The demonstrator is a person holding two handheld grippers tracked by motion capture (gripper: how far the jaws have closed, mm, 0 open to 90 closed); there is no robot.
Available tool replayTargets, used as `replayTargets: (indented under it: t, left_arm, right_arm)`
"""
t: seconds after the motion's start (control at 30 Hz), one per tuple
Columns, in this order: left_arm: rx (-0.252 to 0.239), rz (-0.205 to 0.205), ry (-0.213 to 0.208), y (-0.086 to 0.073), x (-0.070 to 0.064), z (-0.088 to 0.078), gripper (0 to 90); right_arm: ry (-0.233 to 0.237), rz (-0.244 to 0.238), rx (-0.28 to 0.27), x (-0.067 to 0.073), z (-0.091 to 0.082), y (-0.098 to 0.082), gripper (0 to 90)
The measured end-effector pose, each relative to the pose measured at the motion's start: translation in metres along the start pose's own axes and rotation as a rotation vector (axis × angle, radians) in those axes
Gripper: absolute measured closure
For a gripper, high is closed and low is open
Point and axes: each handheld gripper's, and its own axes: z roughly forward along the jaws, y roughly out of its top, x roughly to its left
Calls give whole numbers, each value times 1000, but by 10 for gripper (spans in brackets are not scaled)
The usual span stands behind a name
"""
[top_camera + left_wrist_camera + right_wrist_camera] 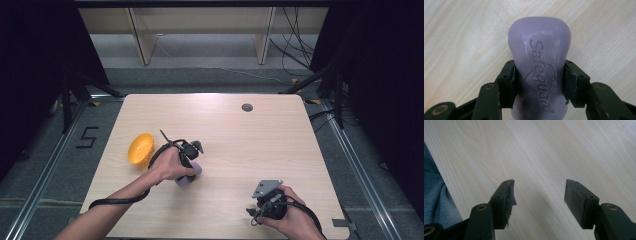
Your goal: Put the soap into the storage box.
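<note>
A lilac bar of soap (pixel 539 62) stamped "Safeguard" lies on the wooden table, and my left gripper (pixel 539 75) is shut on its narrow waist, both pads pressed against its sides. From above, the soap (pixel 192 175) peeks out beneath the left hand and left gripper (pixel 189 156) at the table's left middle. An orange bowl (pixel 140 149) rests tilted just left of that hand. My right gripper (pixel 539 192) stands open over bare wood with nothing between its jaws; in the high view the right gripper (pixel 267 200) sits near the front right edge.
The wooden table (pixel 240 145) has a small round grey grommet (pixel 247 107) near its far edge. In the right gripper view the table's edge and grey floor (pixel 436 202) lie at the left. Shelving legs and cables stand beyond the table.
</note>
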Motion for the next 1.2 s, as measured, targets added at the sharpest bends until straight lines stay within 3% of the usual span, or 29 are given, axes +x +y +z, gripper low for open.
replayTargets:
  t: [0.03, 0.17, 0.4, 0.6, 0.63, 0.83, 0.87, 1.0, 1.03, 1.2]
  left_arm:
    - [-22, -22, 2, -1, 0, -1, 490]
    - [-26, -41, 3, -4, 2, -7, 491]
    - [-35, -50, 9, -8, 9, -15, 491]
    - [-45, -82, 4, -9, 15, -22, 491]
    - [-46, -85, 9, -11, 17, -23, 491]
    - [-54, -122, 15, -17, 27, -30, 491]
    - [-62, -130, 15, -18, 29, -32, 491]
    - [-67, -147, 17, -21, 33, -35, 491]
    - [-61, -151, 23, -22, 34, -36, 491]
    - [-65, -167, 25, -27, 39, -41, 491]
  right_arm:
    - [-3, -14, -4, -1, 0, 0, 416]
    - [-3, -18, -7, -1, 0, 0, 416]
    - [-5, -32, -11, -2, 0, 0, 417]
    - [-2, -21, -8, -1, 1, 1, 416]
    - [-13, -40, -27, -3, 2, 1, 416]
    - [-6, -18, -13, -2, 1, 1, 416]
    - [-7, -50, -22, -4, 1, 2, 416]
    - [9, -34, -9, -3, 1, 2, 416]
    - [7, 0, -6, -1, 1, 2, 416]
    - [6, 0, -5, -1, 1, 2, 416]
